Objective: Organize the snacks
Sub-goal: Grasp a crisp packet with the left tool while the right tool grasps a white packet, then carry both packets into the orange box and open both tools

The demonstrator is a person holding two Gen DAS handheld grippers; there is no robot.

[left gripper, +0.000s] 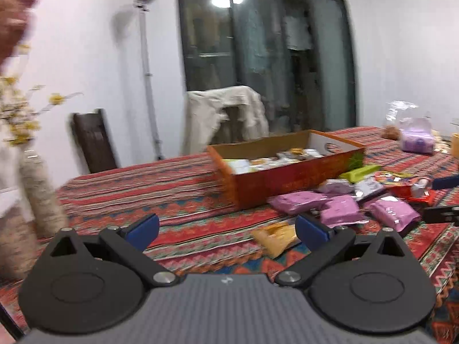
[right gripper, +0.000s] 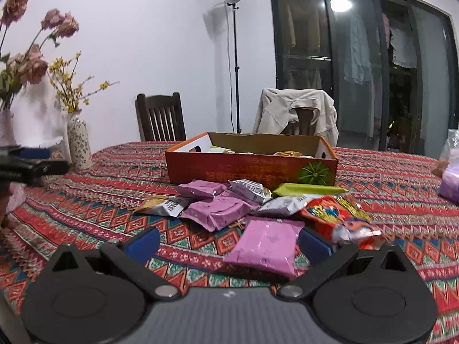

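Probably best to nudge the right hand-held gripper (right gripper: 228, 240), spread wide and empty, toward 1 o'clock, squeeze the purple snack pack (right gripper: 265, 245) on the desk (right gripper: 94, 206), then drop into the box (right gripper: 252, 169) at 12, left hand-held gripper (left gripper: 226, 228) also apart, idle.

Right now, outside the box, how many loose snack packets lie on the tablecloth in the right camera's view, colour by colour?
Purple packets: 3
Silver packets: 3
Green packet: 1
Red packet: 1
Total: 8 loose on the table in front of the orange box; overlaps may hide more.
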